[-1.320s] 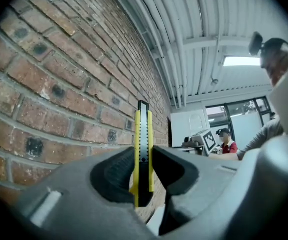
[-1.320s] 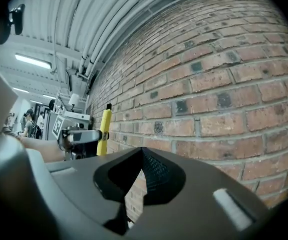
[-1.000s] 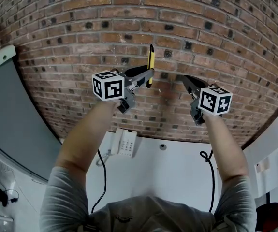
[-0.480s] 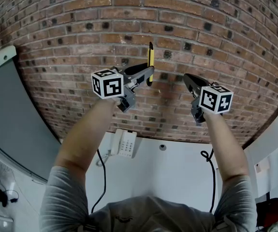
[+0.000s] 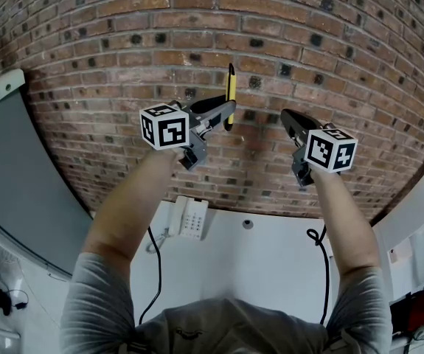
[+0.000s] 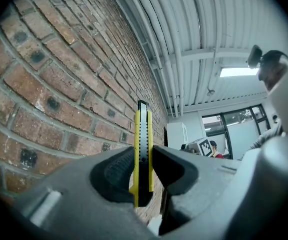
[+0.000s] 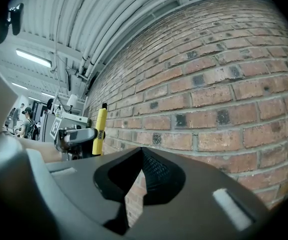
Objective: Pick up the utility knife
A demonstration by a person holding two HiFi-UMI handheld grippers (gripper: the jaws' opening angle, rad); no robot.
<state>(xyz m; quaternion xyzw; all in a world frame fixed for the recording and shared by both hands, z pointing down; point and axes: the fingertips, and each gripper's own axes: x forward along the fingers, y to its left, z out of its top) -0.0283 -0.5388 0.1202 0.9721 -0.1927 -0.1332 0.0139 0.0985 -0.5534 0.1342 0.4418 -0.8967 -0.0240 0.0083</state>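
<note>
Left gripper view shows your left gripper (image 6: 142,158) pinching the utility knife (image 6: 142,129) low on its yellow body. The pads press on both flat sides, and the knife stands upright with its dark tip above the jaws. The right gripper view shows your right gripper (image 7: 141,149) with its jaws pressed together and nothing between them. It sits off to the knife's right, near it but not touching.

Almost nothing has changed over the last second. The grip on the knife looks the same, the knife has not slipped or tilted, and it is held at the same spot in front of the brick wall (image 5: 285,35). The only difference is that your right gripper has drifted a hair to the right in the head view, which is too little to count as a move.

For the task, this steadiness reads as a finished pick. The knife is up in the air, well clear of the white surface (image 5: 270,264) below your arms, where a small white device (image 5: 189,217) and black cables (image 5: 153,271) lie. The hold looks secure, though it sits near the knife's lower end, so most of the body stands free above the pads. Keep the pinch firm and your wrist quiet, because a sideways knock could lever the knife out.
</note>
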